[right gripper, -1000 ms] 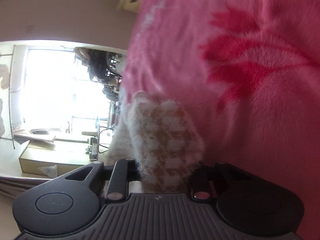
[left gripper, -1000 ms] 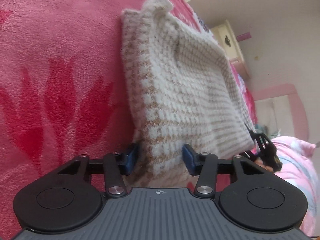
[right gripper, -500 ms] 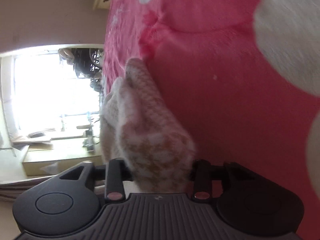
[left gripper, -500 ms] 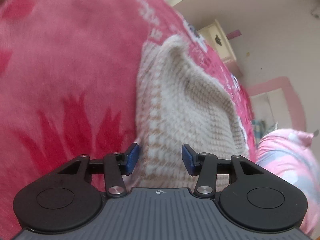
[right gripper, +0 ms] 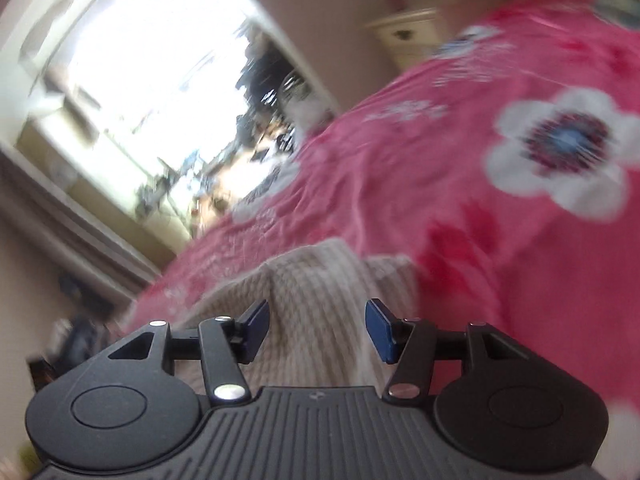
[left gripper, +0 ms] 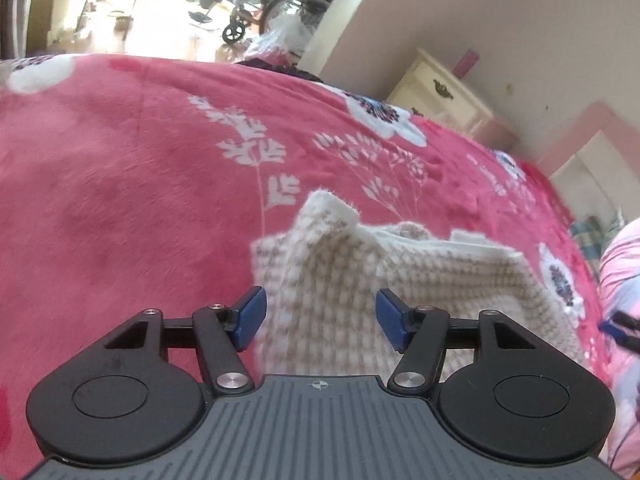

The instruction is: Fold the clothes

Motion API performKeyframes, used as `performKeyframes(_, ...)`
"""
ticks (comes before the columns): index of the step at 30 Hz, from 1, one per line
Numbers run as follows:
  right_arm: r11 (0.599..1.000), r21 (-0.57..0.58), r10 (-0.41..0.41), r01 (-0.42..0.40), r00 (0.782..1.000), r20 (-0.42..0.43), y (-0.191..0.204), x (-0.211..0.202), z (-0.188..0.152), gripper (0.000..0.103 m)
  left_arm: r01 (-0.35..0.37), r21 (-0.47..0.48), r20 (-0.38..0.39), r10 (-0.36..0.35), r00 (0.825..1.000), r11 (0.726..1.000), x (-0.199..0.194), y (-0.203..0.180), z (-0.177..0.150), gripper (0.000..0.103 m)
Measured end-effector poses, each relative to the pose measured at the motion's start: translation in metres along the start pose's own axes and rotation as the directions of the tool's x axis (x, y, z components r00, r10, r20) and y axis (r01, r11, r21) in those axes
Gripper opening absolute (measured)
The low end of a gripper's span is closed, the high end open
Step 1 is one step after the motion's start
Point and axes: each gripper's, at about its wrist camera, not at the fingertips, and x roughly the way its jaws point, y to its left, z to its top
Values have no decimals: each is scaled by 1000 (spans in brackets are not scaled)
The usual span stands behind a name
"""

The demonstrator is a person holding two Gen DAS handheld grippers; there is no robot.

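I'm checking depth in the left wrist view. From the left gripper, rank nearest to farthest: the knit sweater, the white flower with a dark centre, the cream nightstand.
1. Knit sweater, right between the left gripper fingers.
2. White flower, up the pink blanket, right of centre.
3. Cream nightstand, past the bed's far edge, upper right.

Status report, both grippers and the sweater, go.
Left gripper open, right gripper open. Knit sweater folded on pink blanket, released. Nothing in the way.
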Motion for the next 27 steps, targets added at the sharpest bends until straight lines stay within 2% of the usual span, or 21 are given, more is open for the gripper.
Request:
performKeyframes(2,998,-52,-25,24,999,-30,0,23,-2,56,3,23,-7,-3,1000,1000,11,-3,5,60)
performKeyframes(8,998,-30,-64,61,988,-137,-20,88,15,54,10,77,-11,-9,1000,997,32,-8,8,52)
performKeyframes(11,1000,19,-13,16,982,-187,-26,100,15,46,7,108,-13,-6,1000,994,37,-9,9,47)
performKeyframes(13,999,27,30,-26,983,-181,-24,97,13,34,8,121,-8,-7,1000,993,39,-9,11,46)
performKeyframes(14,999,26,47,-43,984,-171,-22,94,12,31,8,125,-4,-8,1000,992,40,-9,12,41)
performKeyframes(16,998,23,56,-53,987,-153,-20,88,9,13,5,135,7,-6,1000,991,43,-9,13,30)
performKeyframes(17,998,24,57,-54,988,-142,-20,85,7,10,4,137,13,-6,1000,991,44,-9,14,18)
performKeyframes(18,998,27,52,-49,991,-127,-20,82,6,9,1,139,23,-4,1000,990,43,-10,15,12)
performKeyframes(21,996,59,65,-62,997,-52,-22,64,2,8,19,149,66,-29,997,989,36,-13,17,7)
performKeyframes(25,987,105,114,-122,990,79,-23,26,1,8,115,120,145,-132,981,986,14,-18,27,5)
performKeyframes(27,986,107,113,-127,985,131,-24,11,-1,7,146,82,158,-158,975,986,17,-15,37,5)
